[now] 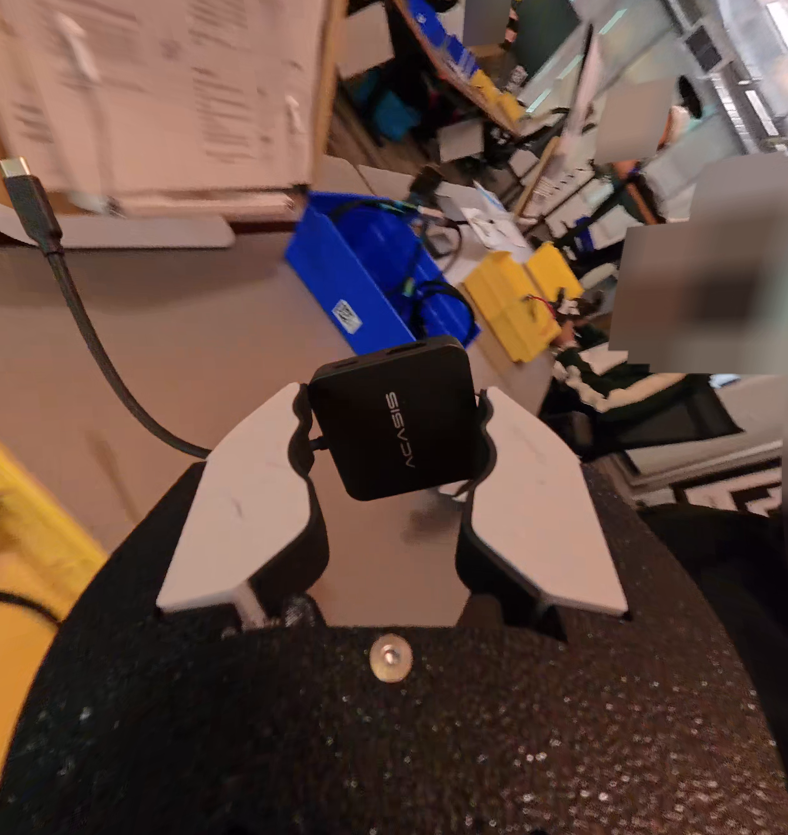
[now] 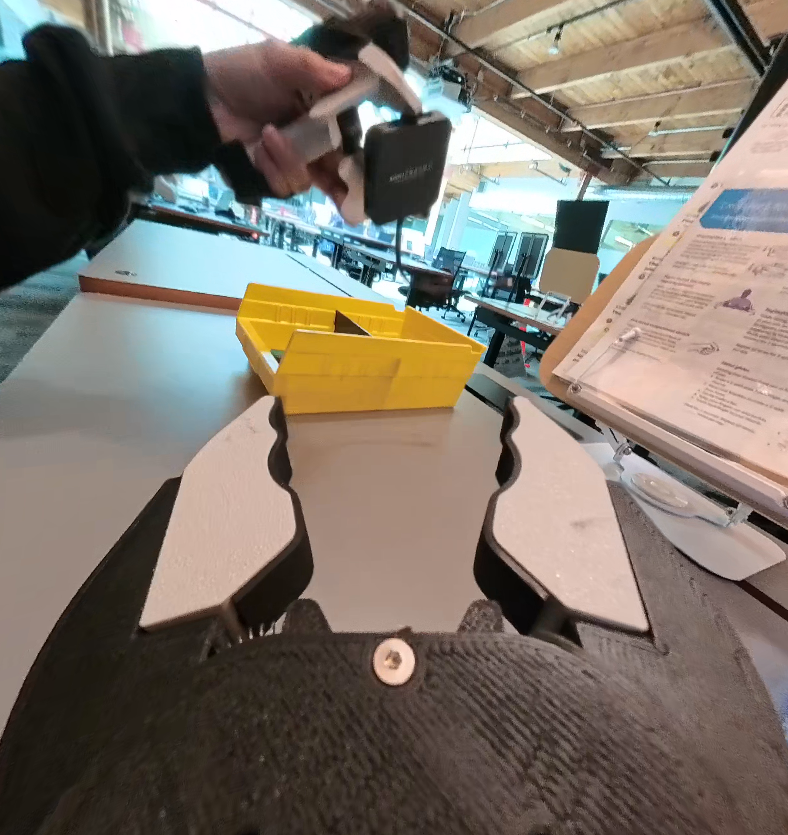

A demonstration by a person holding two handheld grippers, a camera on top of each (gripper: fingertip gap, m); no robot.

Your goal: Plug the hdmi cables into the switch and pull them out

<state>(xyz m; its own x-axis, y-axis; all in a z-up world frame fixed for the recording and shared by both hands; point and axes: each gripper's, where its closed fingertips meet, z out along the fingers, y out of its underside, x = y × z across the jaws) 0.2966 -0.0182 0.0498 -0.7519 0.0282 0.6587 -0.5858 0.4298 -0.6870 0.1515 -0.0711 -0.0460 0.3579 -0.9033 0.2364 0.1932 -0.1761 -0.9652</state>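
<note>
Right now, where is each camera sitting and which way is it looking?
Left wrist view: sits on the left tongs, looking down along them at the black switch they clamp above the table; only the tongs show.
Right wrist view: sits on the right tongs, low over the table, facing the yellow bin; open and empty; the person's hand shows.
Both views share the switch and left tongs.

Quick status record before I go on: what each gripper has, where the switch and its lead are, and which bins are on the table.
left gripper: shut on the flat black square switch, lifted above the grey table
switch ports: two on the far edge, nothing plugged in
switch lead: black braided cable, its metal-tipped plug free
right gripper: open, holding nothing, low over the table
bins: blue plastic bin holding cables; yellow plastic bin
</note>
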